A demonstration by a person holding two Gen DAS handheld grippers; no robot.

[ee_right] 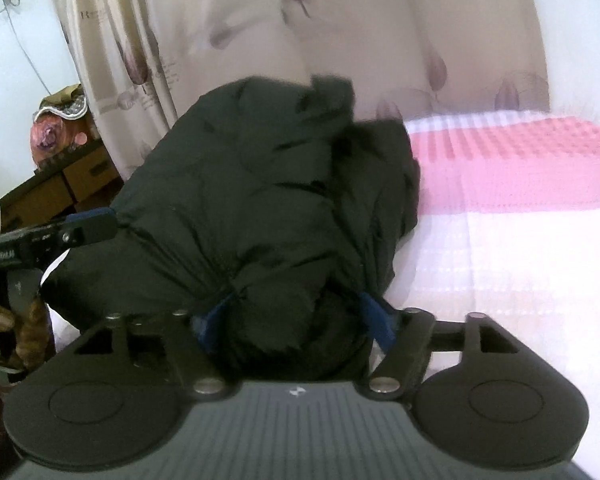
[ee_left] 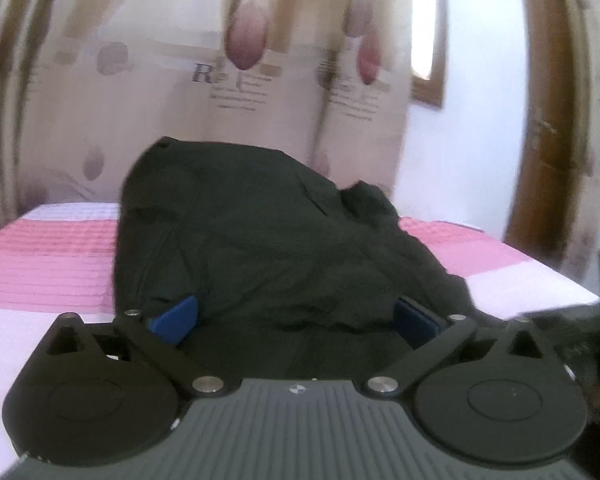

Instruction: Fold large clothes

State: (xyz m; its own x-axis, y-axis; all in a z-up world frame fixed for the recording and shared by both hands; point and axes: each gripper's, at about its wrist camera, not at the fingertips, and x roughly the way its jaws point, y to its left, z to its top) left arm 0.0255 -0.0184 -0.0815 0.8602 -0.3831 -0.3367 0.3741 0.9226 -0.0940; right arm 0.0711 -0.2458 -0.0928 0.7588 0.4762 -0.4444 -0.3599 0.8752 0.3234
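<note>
A bulky black padded jacket (ee_left: 260, 240) lies bunched in a heap on a bed covered by a pink and white checked bedspread (ee_left: 48, 264), in front of a cream curtain printed with purple tulips (ee_left: 244, 40). The left gripper (ee_left: 296, 318) has its 2 blue pads spread wide, the near edge of the jacket lying between them without being pinched. The right gripper (ee_right: 296, 320) also reaches into the jacket's near edge, its blue pads (ee_right: 376, 320) apart with dark fabric bulging between them; whether they press on it cannot be told. In the right wrist view, the left gripper's arm touches the jacket's left side.
</note>
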